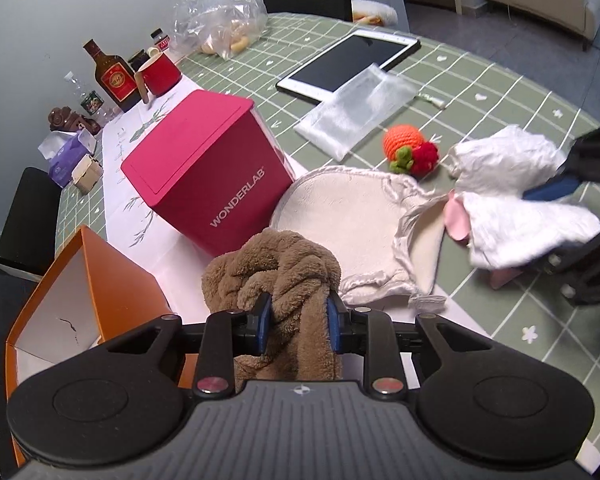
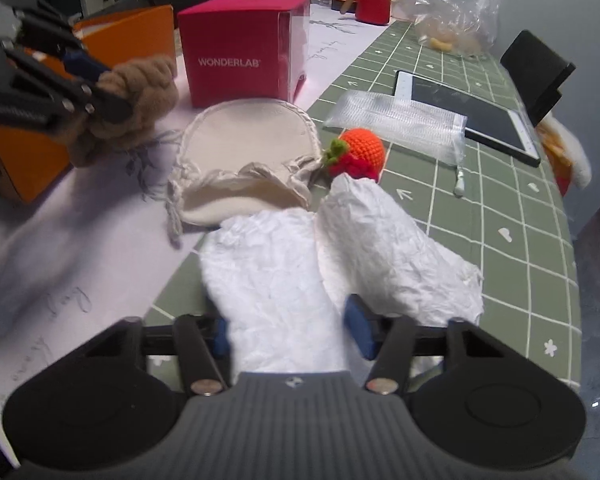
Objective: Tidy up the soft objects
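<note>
Both grippers are loaded: the left gripper (image 1: 299, 322) clamps a brown plush towel (image 1: 276, 264), the right gripper (image 2: 290, 330) a white crinkled cloth (image 2: 300, 264). Dangling fabric could snag the crocheted orange (image 2: 362, 148) and drag it across the counter (image 2: 500, 240).

Tablecloth (image 2: 500, 216): green, white grid. Box (image 1: 204, 168): magenta, white lettering. Open box (image 1: 60, 280) at 9 o'clock: orange. Plush (image 1: 272, 264): brown.
</note>
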`<state>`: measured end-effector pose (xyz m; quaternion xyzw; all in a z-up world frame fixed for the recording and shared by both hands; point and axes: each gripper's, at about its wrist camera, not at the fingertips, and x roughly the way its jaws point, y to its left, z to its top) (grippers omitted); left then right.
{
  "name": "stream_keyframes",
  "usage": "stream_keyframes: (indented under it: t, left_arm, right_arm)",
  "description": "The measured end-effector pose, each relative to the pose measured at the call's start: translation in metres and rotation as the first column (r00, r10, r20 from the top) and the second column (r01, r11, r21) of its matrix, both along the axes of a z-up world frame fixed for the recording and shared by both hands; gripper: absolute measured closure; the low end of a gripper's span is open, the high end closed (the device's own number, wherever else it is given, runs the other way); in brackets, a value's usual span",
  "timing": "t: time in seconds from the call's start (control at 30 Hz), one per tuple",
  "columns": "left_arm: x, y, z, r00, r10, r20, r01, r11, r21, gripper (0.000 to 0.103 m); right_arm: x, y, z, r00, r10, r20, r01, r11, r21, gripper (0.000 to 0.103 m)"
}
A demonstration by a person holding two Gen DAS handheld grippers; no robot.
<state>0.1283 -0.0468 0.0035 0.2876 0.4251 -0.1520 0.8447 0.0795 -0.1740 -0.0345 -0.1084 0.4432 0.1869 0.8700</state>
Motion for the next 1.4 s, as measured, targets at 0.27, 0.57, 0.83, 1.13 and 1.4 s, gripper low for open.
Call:
stream_keyframes:
  t: [0.27, 0.57, 0.83, 1.13, 1.4]
  left_arm:
    - [-0.014, 0.004, 0.017, 0.999, -0.016, 0.031, 0.017, 0.999, -0.042, 0.072]
    - [-0.027, 0.005, 0.048, 0.994, -0.035, 0.106, 0.045, 0.994, -0.097, 0.072]
    - [-0.045, 0.016, 0.056, 0.991, -0.045, 0.124, 0.061, 0.989, -0.131, 0.072]
    - [-0.055, 0.029, 0.060, 0.990, -0.040, 0.136, 0.058, 0.989, -0.135, 0.072]
    - [-0.059, 0.041, 0.068, 0.988, -0.025, 0.155, 0.048, 0.989, -0.141, 0.079]
  right_arm:
    - [0.002, -0.021, 0.028, 0.998, -0.057, 0.023, 0.056, 0.998, 0.038, 0.091]
    - [-0.001, -0.032, 0.074, 0.994, -0.093, 0.059, 0.089, 0.993, 0.072, 0.089]
    - [-0.011, -0.015, 0.025, 0.995, -0.063, -0.082, 0.062, 0.998, -0.023, 0.080]
    - [-0.014, -0.023, 0.031, 0.991, -0.118, -0.063, 0.120, 0.992, 0.031, 0.094]
    - [-0.015, -0.034, 0.041, 0.985, -0.121, -0.125, 0.136, 0.984, 0.113, 0.079]
